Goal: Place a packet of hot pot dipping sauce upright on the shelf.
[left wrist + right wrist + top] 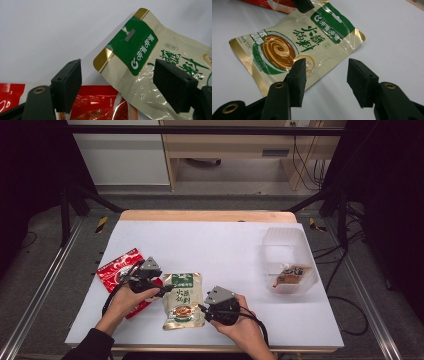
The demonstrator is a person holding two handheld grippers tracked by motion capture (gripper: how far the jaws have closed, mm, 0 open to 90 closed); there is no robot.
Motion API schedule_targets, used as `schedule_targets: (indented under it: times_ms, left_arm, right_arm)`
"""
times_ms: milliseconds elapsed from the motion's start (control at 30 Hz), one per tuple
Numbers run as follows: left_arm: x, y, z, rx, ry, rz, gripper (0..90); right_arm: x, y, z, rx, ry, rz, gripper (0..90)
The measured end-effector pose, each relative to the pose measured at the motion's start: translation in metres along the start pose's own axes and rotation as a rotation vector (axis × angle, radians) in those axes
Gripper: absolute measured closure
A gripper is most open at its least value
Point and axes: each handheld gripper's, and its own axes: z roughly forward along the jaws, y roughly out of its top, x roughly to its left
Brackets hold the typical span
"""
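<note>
A beige sauce packet with a green header lies flat near the table's front middle. It partly overlaps a red packet to its left. My left gripper is open, its jaws straddling the beige packet's top left corner. My right gripper is open at the packet's right edge, one jaw over the packet and the other over bare table.
A clear plastic bin with a small packet inside stands at the right of the white table. A wooden strip runs along the far edge. Metal frame rails and cables flank the table.
</note>
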Motion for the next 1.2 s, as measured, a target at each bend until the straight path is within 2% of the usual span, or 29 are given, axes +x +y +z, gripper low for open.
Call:
schedule_targets:
  times_ms: [233, 267, 467, 700, 733, 800, 967, 1067, 1200]
  left_arm:
    - [-0.004, 0.000, 0.009, 0.031, -0.035, 0.014, 26.8]
    - [-0.006, 0.001, 0.009, 0.019, -0.047, 0.005, 28.6]
    - [-0.008, 0.002, 0.000, -0.010, -0.050, -0.003, 42.8]
    - [-0.014, 0.003, -0.005, -0.012, -0.059, 0.020, 58.7]
    - [-0.016, 0.003, -0.005, -0.004, -0.046, 0.031, 60.3]
    - [-0.017, 0.004, -0.004, 0.004, -0.033, 0.033, 68.7]
    - [-0.018, 0.003, -0.001, 0.012, 0.012, 0.037, 81.2]
    - [-0.018, 0.003, -0.002, 0.013, 0.000, 0.036, 87.4]
    - [-0.020, 0.004, -0.004, 0.005, -0.007, 0.047, 89.8]
  right_arm:
    - [0.000, 0.000, 0.001, -0.001, 0.005, -0.002, 49.4]
    - [-0.001, 0.000, 0.000, -0.001, 0.003, 0.000, 49.3]
    - [-0.004, -0.002, -0.002, -0.004, -0.004, 0.008, 49.0]
    - [-0.006, -0.002, -0.003, -0.007, -0.009, 0.014, 48.8]
    - [-0.006, -0.002, -0.003, -0.005, -0.010, 0.013, 48.7]
    - [-0.007, -0.002, -0.003, -0.005, -0.011, 0.013, 48.6]
    - [-0.008, -0.002, -0.003, -0.005, -0.012, 0.014, 47.8]
    - [-0.009, -0.002, -0.004, -0.007, -0.017, 0.015, 47.4]
    - [-0.012, -0.003, -0.005, -0.005, -0.023, 0.018, 45.6]
